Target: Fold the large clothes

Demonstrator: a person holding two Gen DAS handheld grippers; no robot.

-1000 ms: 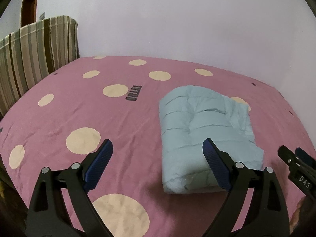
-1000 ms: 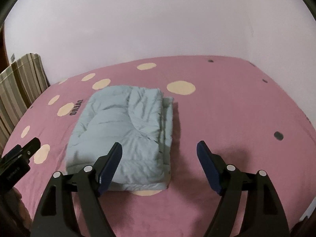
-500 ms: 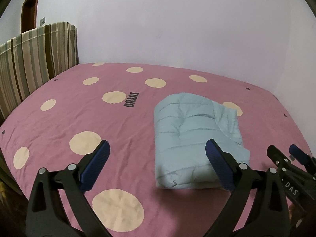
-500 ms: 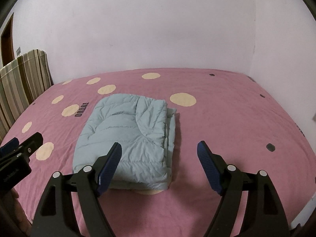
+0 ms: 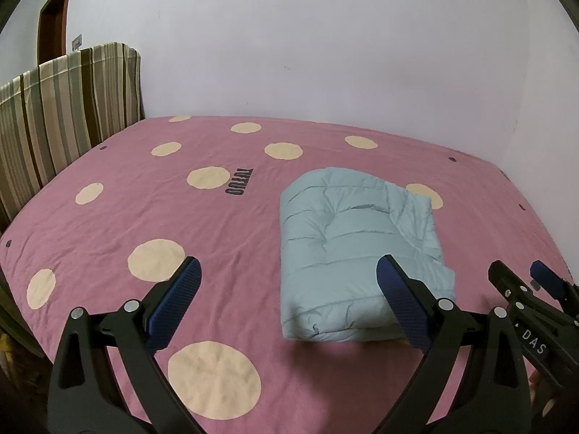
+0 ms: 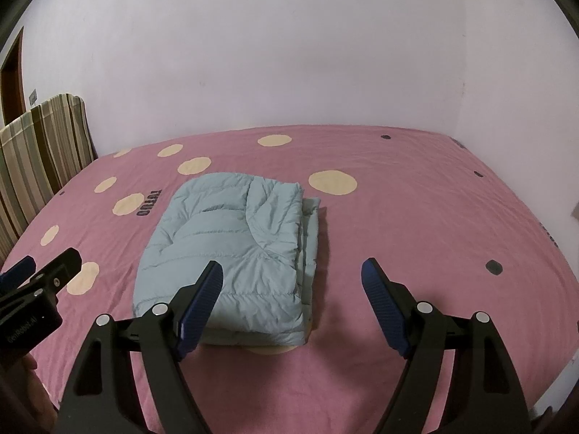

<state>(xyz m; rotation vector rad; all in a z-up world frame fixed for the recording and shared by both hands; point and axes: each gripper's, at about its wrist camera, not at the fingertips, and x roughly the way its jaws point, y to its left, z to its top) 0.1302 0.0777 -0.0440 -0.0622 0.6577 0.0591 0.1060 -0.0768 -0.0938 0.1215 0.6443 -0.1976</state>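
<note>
Jacket [image 6: 231, 253]: lay folded into a compact bundle mid-frame on the bed [image 6: 416, 217], apparently finished.
Left tool [image 5: 289, 296]: released, empty, clear of it.
Right tool [image 6: 291, 296]: released, empty, likewise clear.

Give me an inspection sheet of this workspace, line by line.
Surface: pink bedsheet with cream dots, lightly wrinkled.
Job's things: light blue puffer jacket, folded into a compact bundle, lying flat on the sheet.
Clutter: nothing seen.
Grippers: left gripper open, empty, above the sheet beside the bundle; right gripper open, empty, at the bundle's near edge, not touching.
Cables: nothing seen.
Surroundings: striped headboard at left, plain wall behind, door frame far left.
</note>
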